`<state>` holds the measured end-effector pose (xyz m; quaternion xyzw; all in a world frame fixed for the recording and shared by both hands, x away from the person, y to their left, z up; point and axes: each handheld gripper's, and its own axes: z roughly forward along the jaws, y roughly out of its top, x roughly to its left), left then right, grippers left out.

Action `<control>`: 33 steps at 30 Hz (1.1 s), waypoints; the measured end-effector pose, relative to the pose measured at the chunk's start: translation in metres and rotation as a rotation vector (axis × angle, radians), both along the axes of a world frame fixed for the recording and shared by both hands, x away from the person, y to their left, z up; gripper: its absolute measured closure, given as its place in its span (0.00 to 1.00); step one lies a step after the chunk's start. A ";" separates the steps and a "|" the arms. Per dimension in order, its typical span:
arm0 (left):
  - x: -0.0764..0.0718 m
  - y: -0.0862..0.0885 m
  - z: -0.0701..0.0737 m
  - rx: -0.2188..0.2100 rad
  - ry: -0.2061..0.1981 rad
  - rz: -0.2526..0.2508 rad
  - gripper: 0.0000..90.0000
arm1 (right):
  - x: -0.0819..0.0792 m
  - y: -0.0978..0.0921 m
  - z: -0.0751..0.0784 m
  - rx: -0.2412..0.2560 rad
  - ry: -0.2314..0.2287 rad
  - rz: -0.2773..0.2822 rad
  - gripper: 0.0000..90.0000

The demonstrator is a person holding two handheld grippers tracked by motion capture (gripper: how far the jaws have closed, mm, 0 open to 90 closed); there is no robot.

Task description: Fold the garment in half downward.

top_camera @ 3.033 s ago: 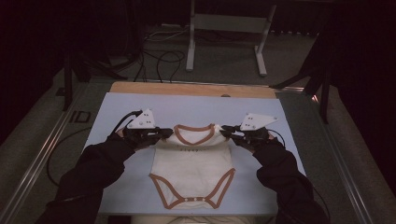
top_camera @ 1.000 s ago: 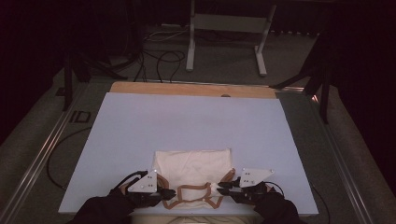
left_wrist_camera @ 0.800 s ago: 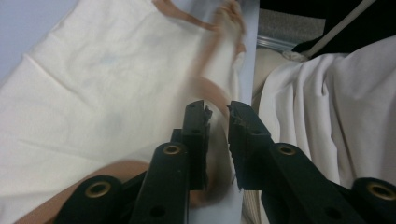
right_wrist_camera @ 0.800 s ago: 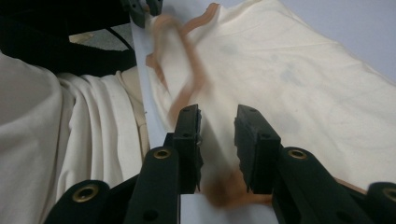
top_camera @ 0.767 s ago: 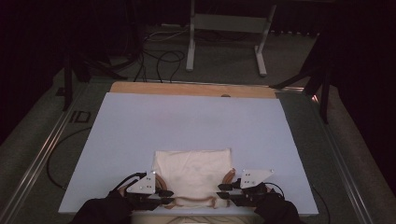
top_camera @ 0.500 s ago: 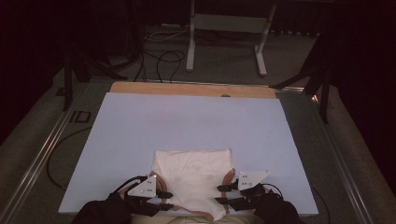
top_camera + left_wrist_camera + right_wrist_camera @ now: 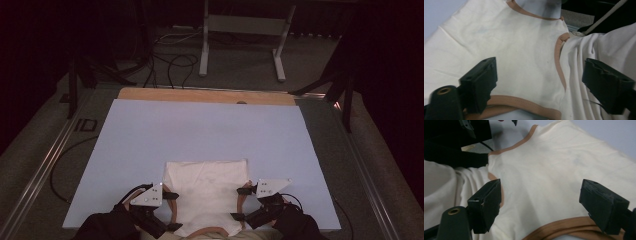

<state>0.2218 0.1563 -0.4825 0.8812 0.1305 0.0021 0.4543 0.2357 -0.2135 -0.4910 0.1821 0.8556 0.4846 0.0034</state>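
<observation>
A cream baby bodysuit (image 7: pixel 207 192) with brown trim lies folded at the near edge of the pale blue board (image 7: pixel 200 130). Its brown-edged end hangs over the front edge. My left gripper (image 7: pixel 172 211) is at its left side and my right gripper (image 7: pixel 240 203) at its right side. In the left gripper view the left gripper (image 7: pixel 539 72) is open above the cloth (image 7: pixel 499 37), jaws wide apart and holding nothing. The right gripper (image 7: pixel 540 190) is likewise open over the cloth (image 7: pixel 564 157), a brown trim band (image 7: pixel 554 230) running below it.
A wooden strip (image 7: pixel 205 95) borders the board's far edge. Beyond it stand a metal frame (image 7: pixel 240 30) and loose cables (image 7: pixel 170 60) on the floor. Metal rails (image 7: pixel 45 165) run along both sides. The person's white clothing (image 7: pixel 599 42) hangs just past the near edge.
Both grippers drew the bodysuit's neck end back to the near edge, folding it over. Since a second ago they slid slightly nearer, and the trim dropped over the edge.
</observation>
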 end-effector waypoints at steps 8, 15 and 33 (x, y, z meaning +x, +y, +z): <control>0.015 0.007 0.007 -0.014 -0.020 0.071 0.00 | 0.010 -0.004 0.004 0.000 -0.056 -0.050 0.12; 0.029 0.009 0.014 -0.024 -0.036 0.102 0.00 | 0.022 -0.012 0.008 -0.018 -0.084 -0.086 0.12; 0.062 0.022 0.017 -0.052 -0.037 0.179 0.00 | 0.057 -0.011 0.020 -0.028 -0.138 -0.121 0.12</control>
